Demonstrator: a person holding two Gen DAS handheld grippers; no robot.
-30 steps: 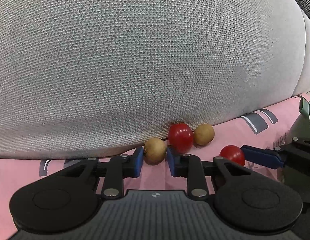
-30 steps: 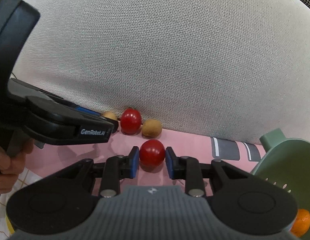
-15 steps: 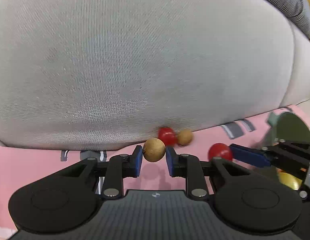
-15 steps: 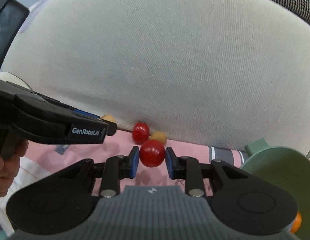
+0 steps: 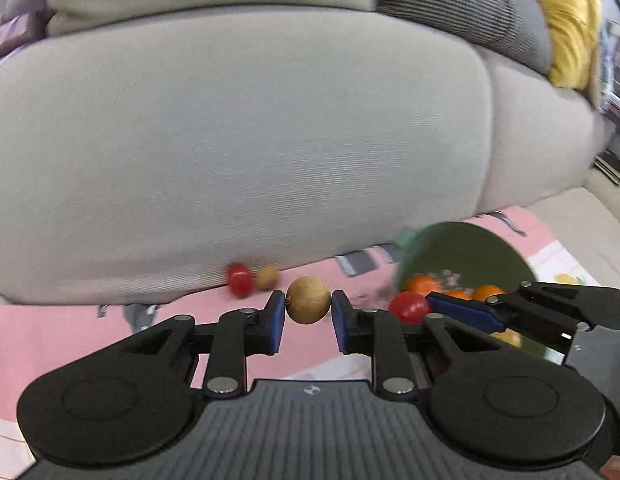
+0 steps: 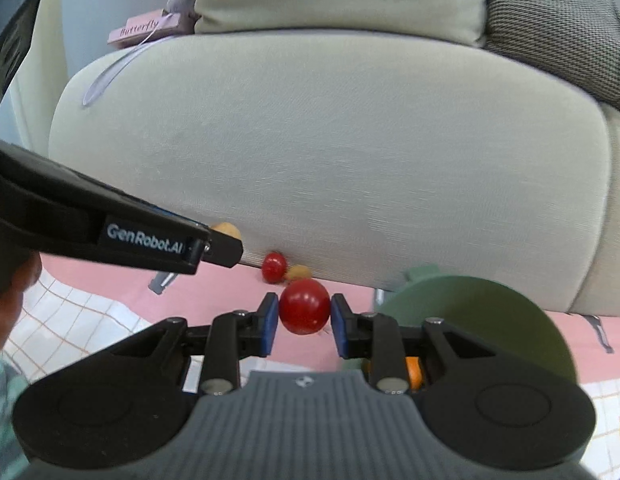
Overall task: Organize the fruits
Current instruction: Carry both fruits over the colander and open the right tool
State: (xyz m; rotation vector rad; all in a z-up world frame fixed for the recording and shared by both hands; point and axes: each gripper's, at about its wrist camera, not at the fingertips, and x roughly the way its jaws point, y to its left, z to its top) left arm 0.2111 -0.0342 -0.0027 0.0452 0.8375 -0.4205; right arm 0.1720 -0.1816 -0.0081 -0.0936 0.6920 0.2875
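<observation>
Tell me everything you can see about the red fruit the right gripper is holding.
The red fruit is small, round, smooth and glossy, like a cherry tomato, with no stem showing. It is pinched between the blue pads of the right gripper, one pad on each side, and hangs clear of the pink mat. In the left wrist view it shows beside the green bowl. Nothing else touches it.

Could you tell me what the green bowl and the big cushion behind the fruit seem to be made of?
Green bowl: probably plastic; smooth, matte, evenly coloured wall with a moulded tab. Cushion: woven upholstery fabric, light grey-beige; fine ribbed weave, soft rounded edge.
</observation>
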